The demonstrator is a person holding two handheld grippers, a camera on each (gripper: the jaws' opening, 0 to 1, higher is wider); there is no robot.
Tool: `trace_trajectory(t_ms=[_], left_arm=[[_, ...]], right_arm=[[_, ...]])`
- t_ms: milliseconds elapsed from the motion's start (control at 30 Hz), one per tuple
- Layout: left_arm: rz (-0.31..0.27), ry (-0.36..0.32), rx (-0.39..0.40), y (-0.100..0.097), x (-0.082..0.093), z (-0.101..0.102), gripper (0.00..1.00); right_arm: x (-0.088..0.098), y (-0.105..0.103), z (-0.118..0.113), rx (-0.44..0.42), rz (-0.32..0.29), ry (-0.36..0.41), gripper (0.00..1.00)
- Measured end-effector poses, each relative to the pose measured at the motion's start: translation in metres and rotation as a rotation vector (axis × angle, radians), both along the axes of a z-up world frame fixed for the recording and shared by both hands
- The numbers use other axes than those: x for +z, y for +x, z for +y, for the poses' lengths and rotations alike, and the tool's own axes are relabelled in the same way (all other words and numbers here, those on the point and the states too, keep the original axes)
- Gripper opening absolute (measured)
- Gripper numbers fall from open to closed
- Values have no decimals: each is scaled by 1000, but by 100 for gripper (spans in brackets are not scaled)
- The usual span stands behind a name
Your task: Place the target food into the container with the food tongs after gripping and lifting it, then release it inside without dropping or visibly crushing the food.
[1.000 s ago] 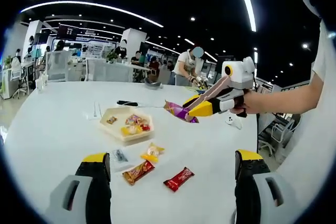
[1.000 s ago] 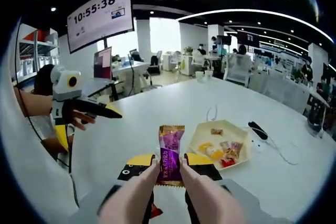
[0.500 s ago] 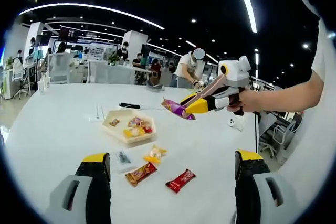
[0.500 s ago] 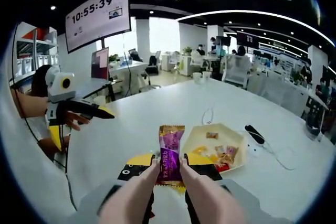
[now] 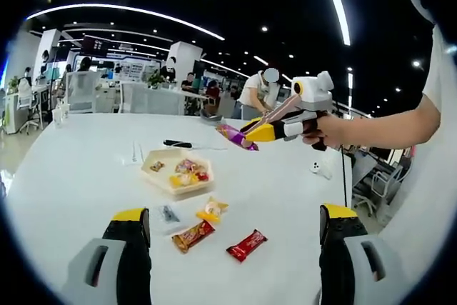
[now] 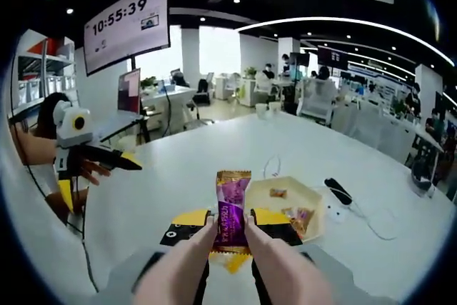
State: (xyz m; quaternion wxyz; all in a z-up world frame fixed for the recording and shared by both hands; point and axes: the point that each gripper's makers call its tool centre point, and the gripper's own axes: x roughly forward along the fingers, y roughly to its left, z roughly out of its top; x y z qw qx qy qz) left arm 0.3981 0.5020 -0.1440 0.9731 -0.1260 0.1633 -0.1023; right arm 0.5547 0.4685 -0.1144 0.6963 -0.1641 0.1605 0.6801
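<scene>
Since a second ago, the right gripper (image 5: 251, 134) has risen and drawn back from above the tray (image 5: 176, 172), carrying the purple packet (image 6: 230, 209) higher over the table (image 5: 78, 169). Tongs (image 6: 230, 228) fixed to its jaws are pressed together on the packet's lower half, and the packet stands upright, uncrushed. The left gripper (image 5: 232, 230) is spread wide, holding nothing, low over the table.

To finish well, the packet likely needs bringing back over the tray, lowering close to the snacks inside, then a slow easing of the tongs.

The left gripper view shows three loose snacks (image 5: 212, 228) lying on the table near the tray. The right gripper view shows the pinch itself, a wall clock (image 6: 128, 26) and a black remote (image 6: 337, 191) beside the tray
</scene>
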Motion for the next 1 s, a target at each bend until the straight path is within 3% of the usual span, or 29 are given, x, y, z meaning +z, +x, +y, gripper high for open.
trace_trajectory(t_ms=[267,1000], left_arm=[[-2,-3,9,2,0,1,99],[-3,-1,35,0,1,7,99]], right_arm=[[7,13,9,12,-30,-2,21],[16,48,29,-18,-26,19,21]])
